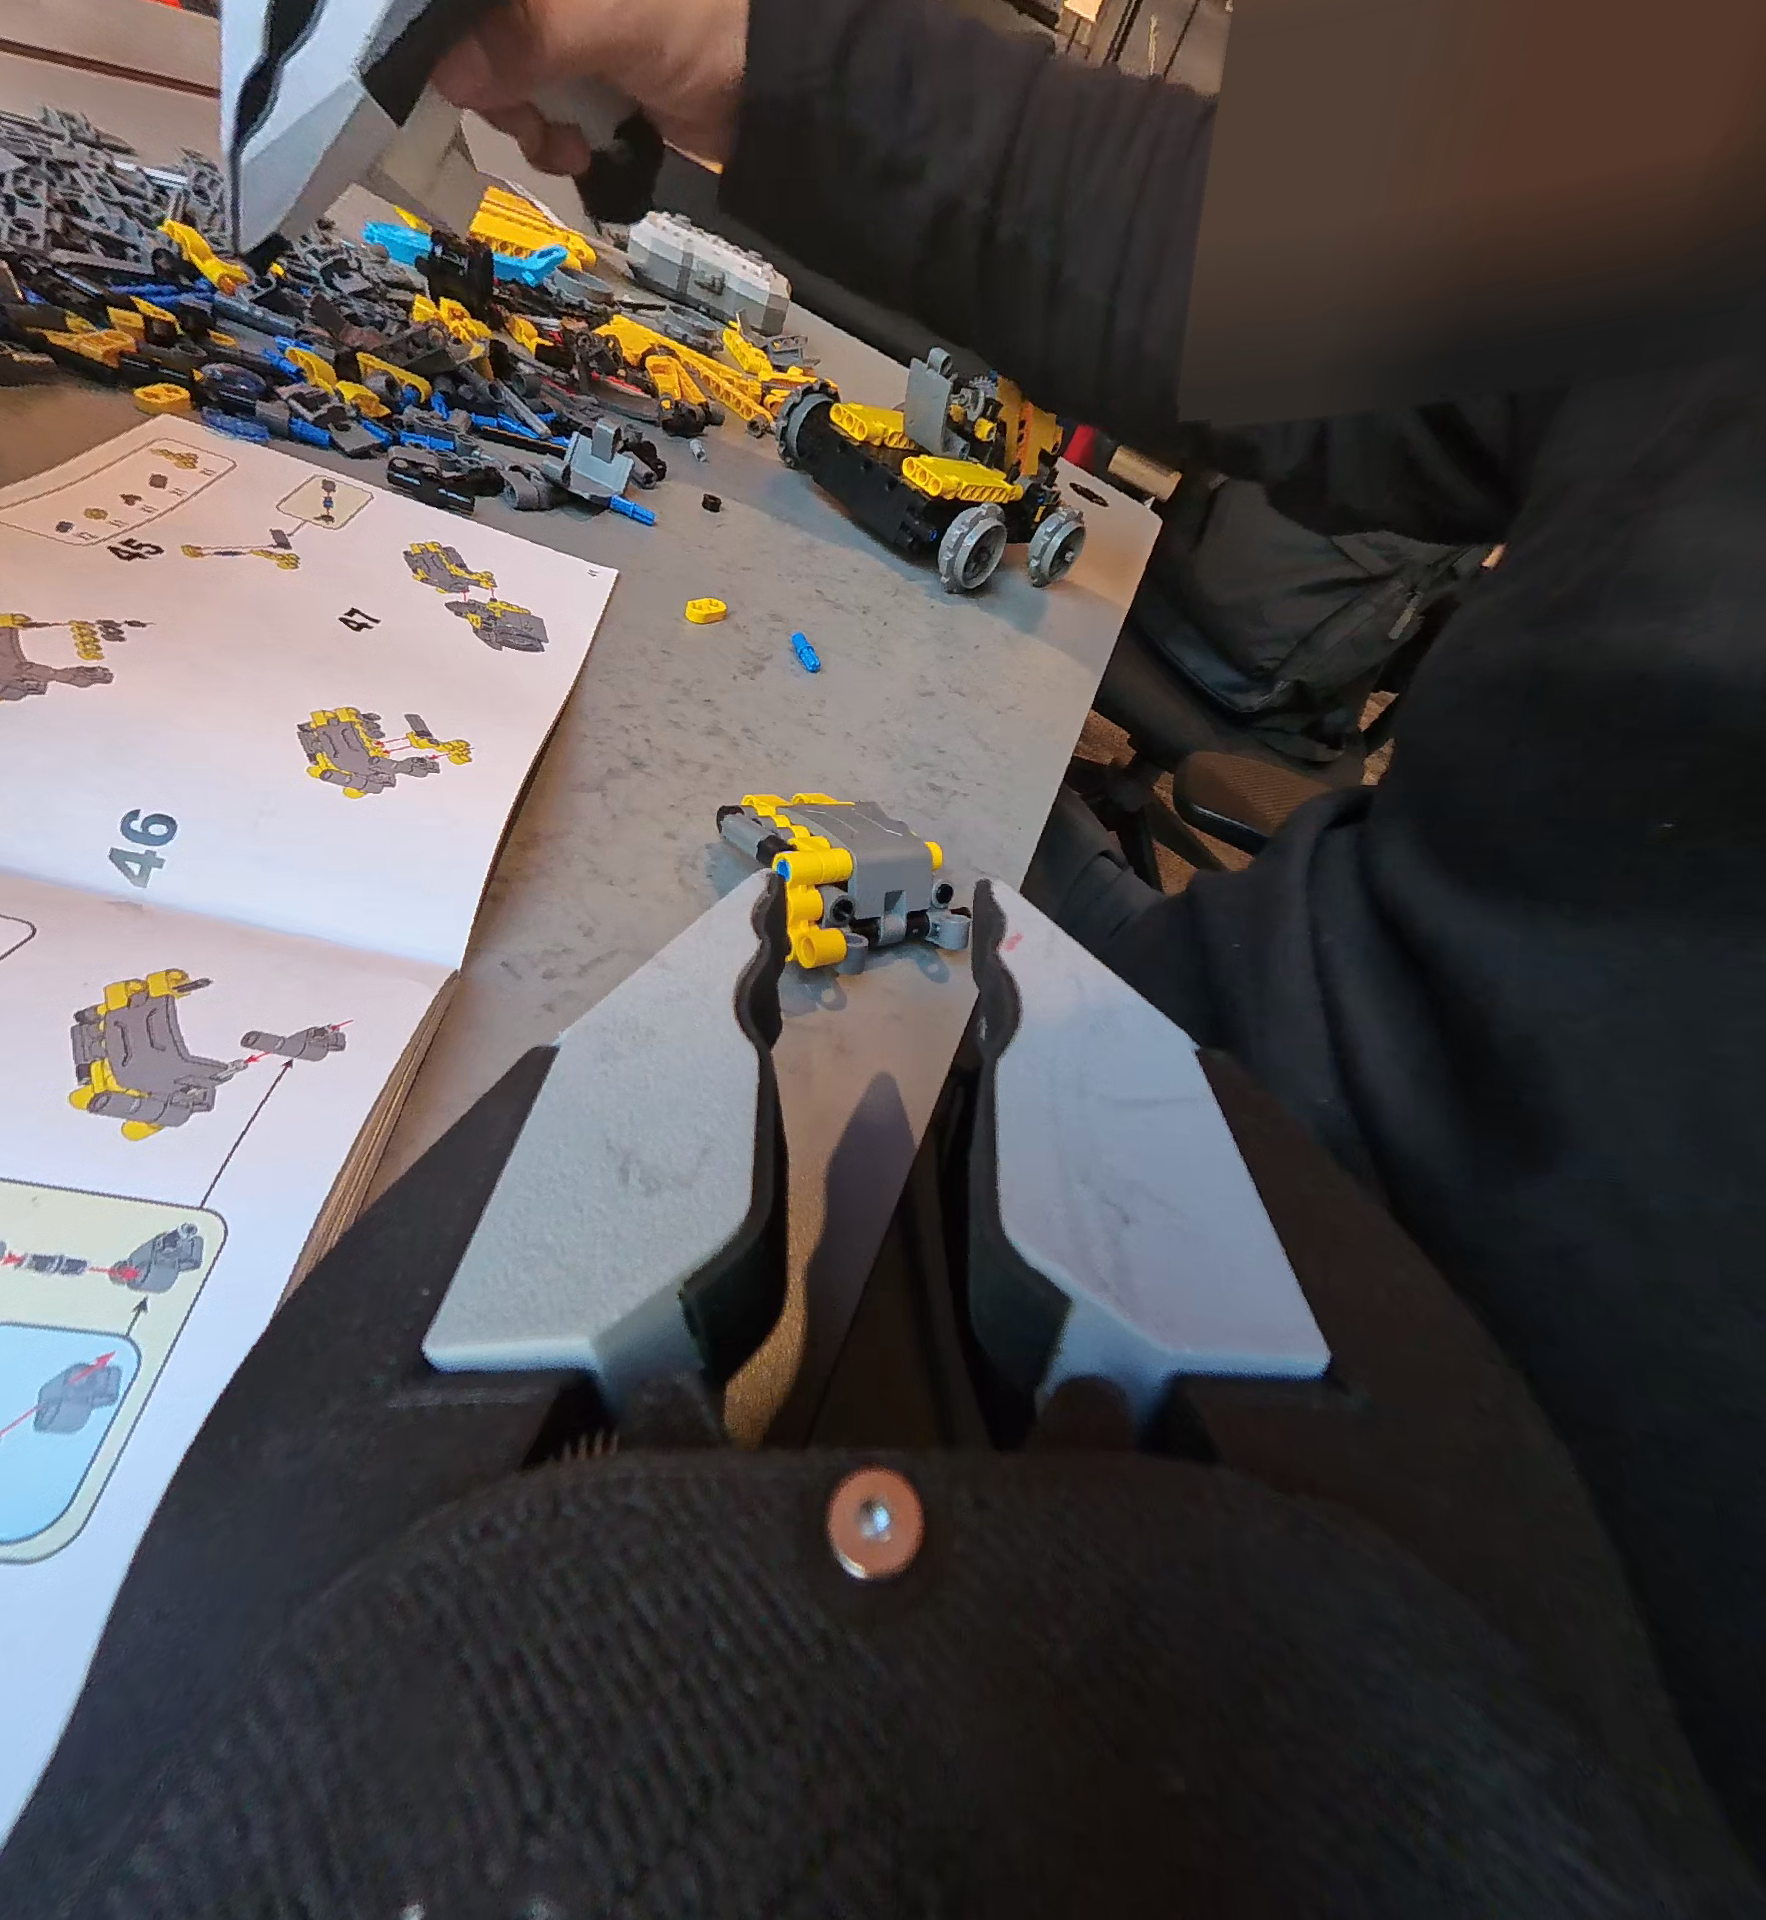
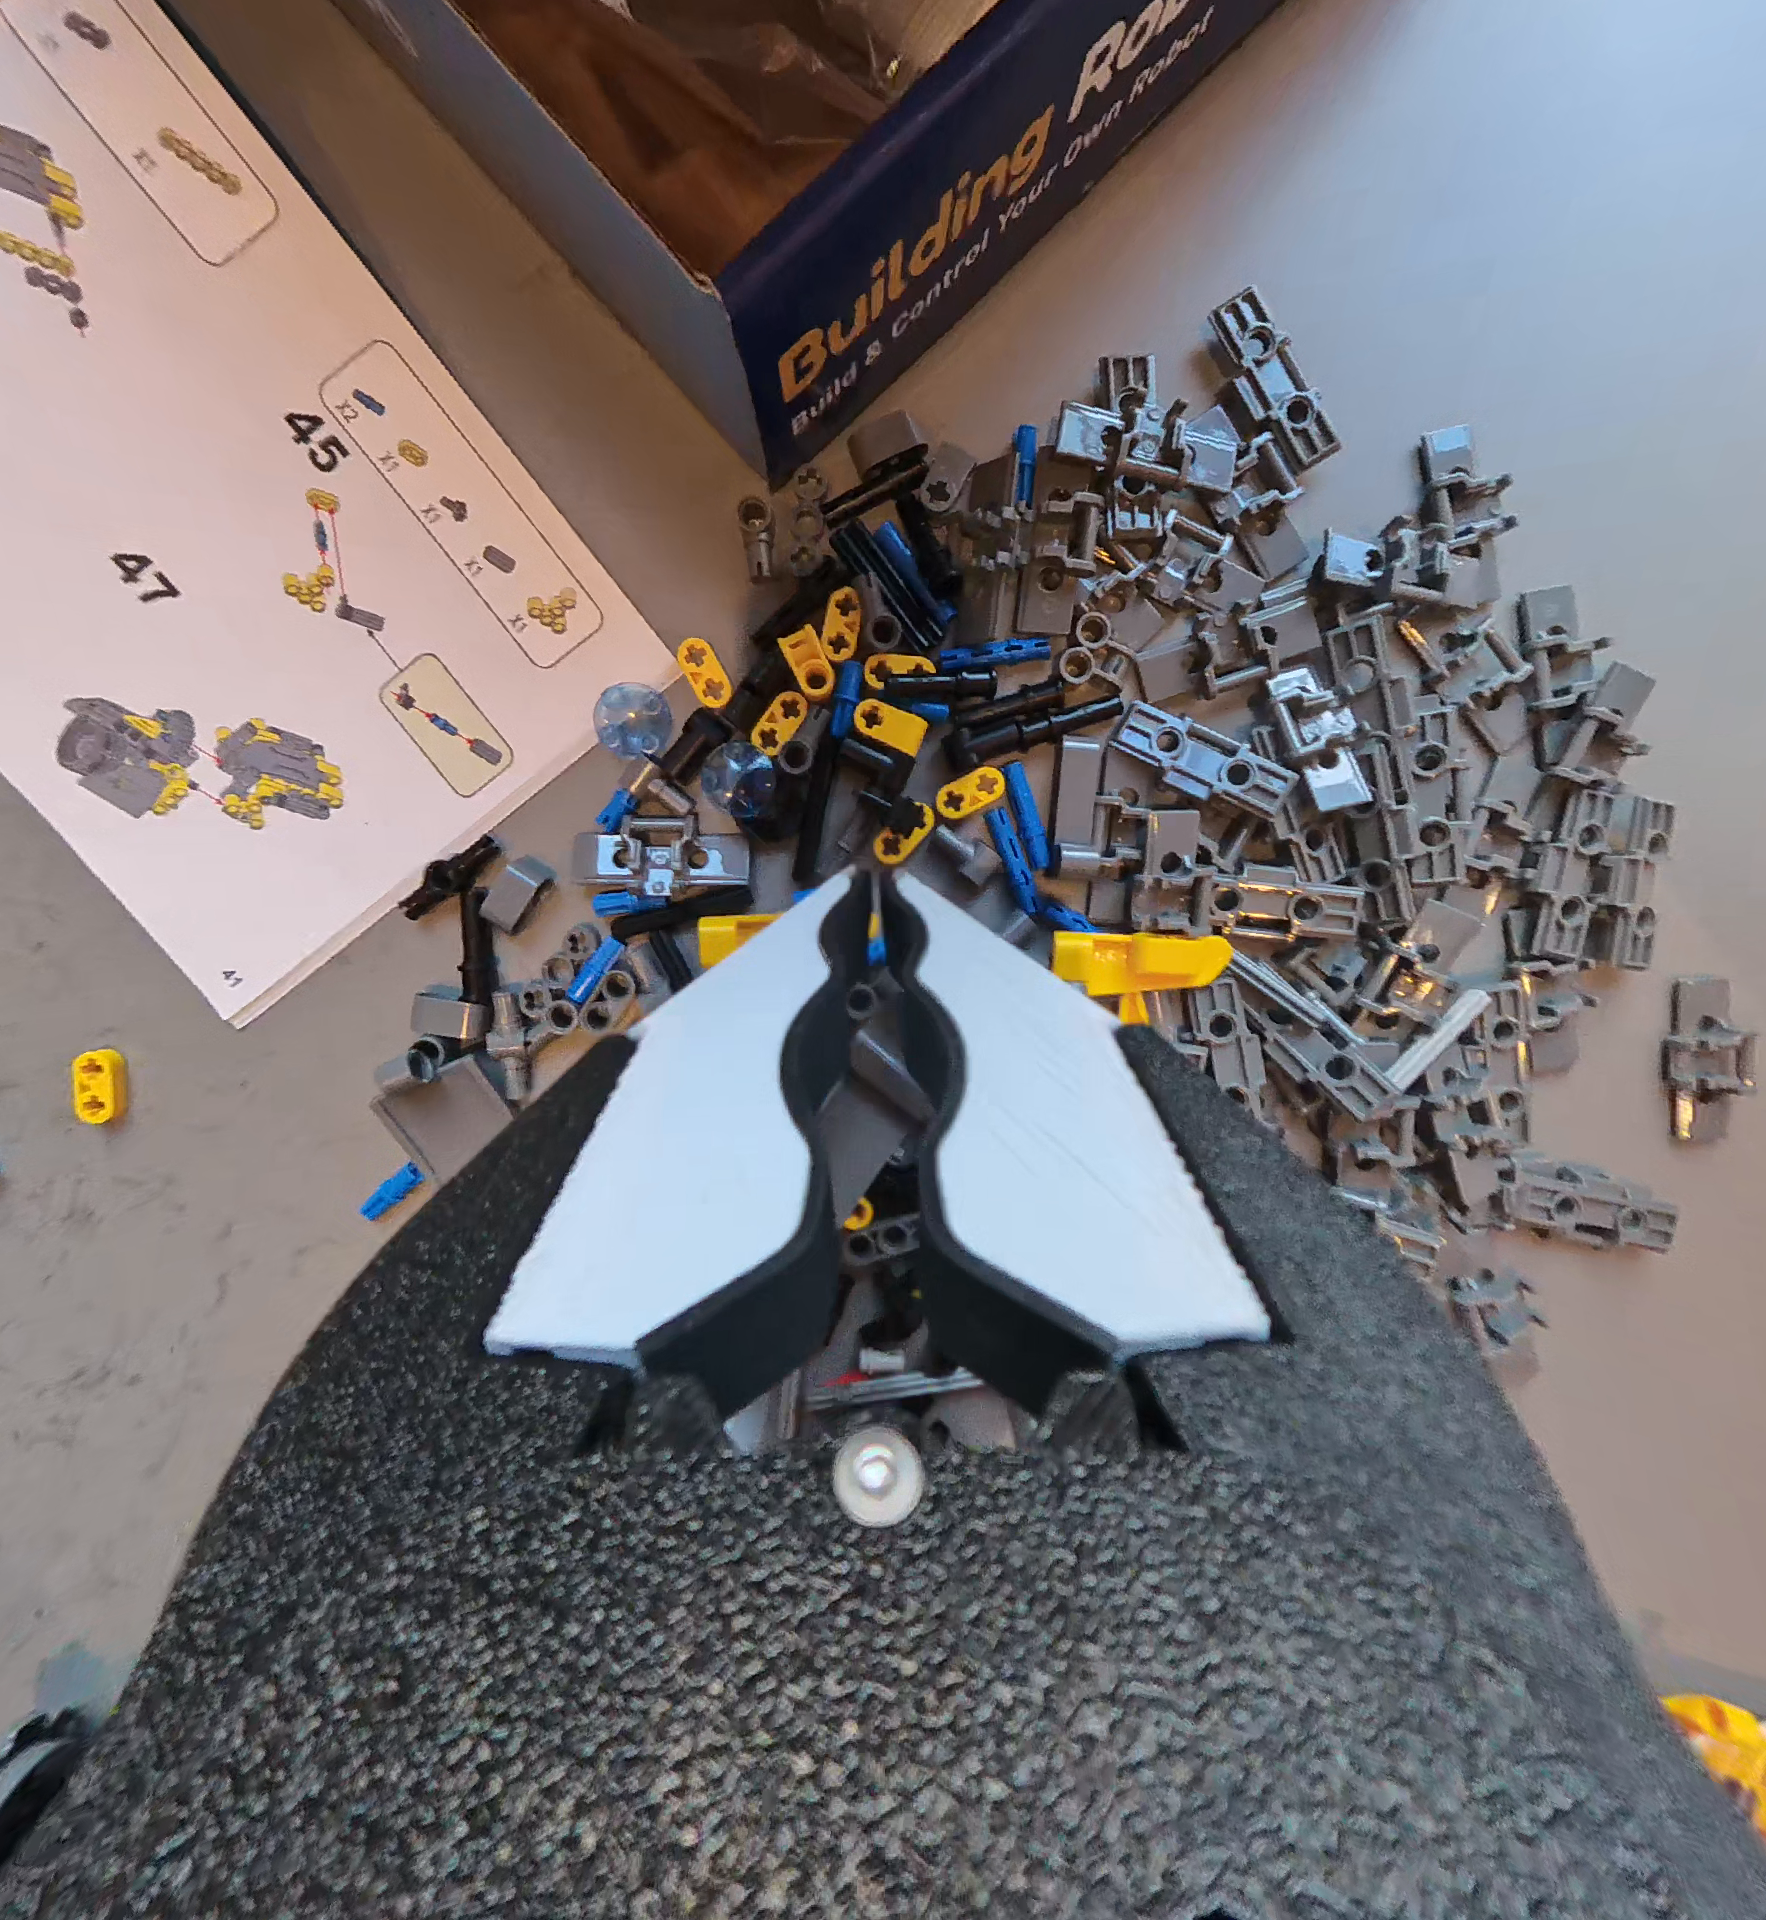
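Yellow-grey brick assembly [image 1: 837, 883] between spread left hand-held gripper [image 1: 874, 914] tips; right hand-held gripper [image 2: 874, 894] pinched together.

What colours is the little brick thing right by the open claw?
The small brick assembly at the left gripper is yellow and grey, with black bits and a blue pin. The left wrist view shows it best.

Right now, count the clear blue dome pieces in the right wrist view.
2. One clear blue dome lies at the left edge of the parts pile, near the instruction booklet; the other sits just right of it. More may be buried.
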